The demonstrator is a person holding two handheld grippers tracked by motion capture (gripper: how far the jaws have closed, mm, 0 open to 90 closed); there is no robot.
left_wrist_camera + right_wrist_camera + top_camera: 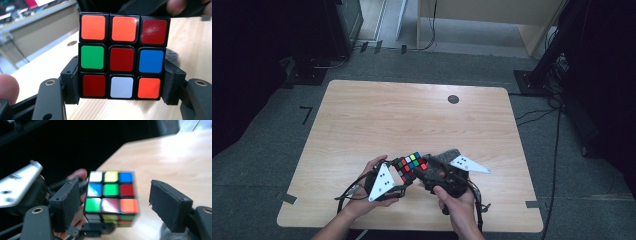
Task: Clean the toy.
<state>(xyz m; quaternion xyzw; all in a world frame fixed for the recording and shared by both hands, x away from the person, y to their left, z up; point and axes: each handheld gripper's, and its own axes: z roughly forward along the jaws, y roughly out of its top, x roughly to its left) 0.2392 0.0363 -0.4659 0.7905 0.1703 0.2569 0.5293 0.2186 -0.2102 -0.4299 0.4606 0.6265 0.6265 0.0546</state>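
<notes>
So this looks like the handover bit of working a cube (121, 55): the left gripper (121, 86) is clenched on the cube's bottom layer, one pad (73, 85) on each side, holding it up off the table (412, 115) with the red-centred face looking straight back along its jaws. The right gripper (113, 202) is released. Its jaws stand wide on either side of the cube with daylight on the right, and the left pad (67, 200) sits just beside the cube's edge; I can't tell if it's touching.

My guess at the next move: the right jaws close square on the layers the left one isn't pinching, then twist. It'll need to line up flat first, or the layer will jam.

Containers: none around, nothing to report there.
</notes>
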